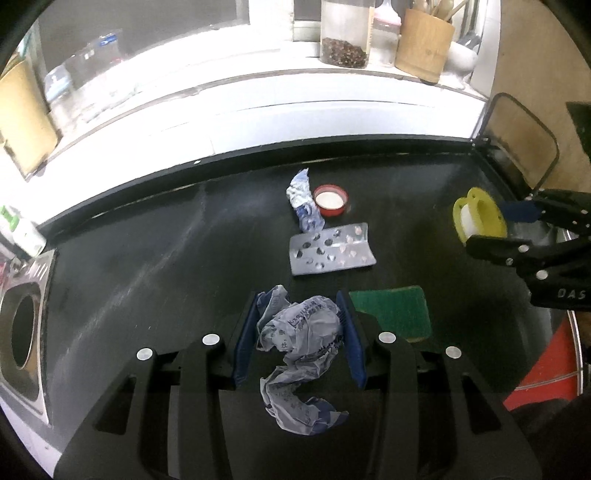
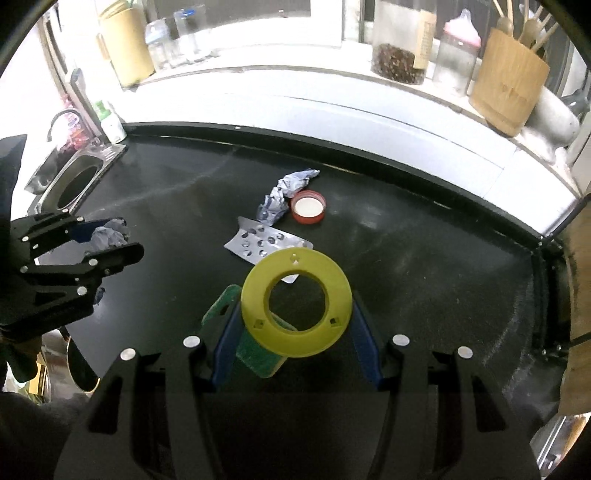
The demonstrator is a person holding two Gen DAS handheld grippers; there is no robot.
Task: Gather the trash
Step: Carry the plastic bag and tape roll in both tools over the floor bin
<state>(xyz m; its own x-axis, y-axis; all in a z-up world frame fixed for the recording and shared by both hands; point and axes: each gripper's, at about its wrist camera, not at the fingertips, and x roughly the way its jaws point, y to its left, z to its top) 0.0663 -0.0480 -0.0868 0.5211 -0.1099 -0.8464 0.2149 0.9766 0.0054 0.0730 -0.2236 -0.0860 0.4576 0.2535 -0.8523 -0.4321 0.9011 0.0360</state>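
The left gripper (image 1: 301, 332) pinches a crumpled grey printed wrapper (image 1: 299, 354); the right gripper (image 2: 295, 317) clamps a yellow plastic tape spool (image 2: 295, 302), above the black counter (image 2: 424, 266).

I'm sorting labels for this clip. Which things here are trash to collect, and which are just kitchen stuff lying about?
Trash:
- crumpled wrapper in the left claw
- yellow tape spool in the right claw
- second crumpled wrapper
- red lid
- pill sheet

Lying about:
- green sponge
- jar of beans
- wooden utensil holder
- sink
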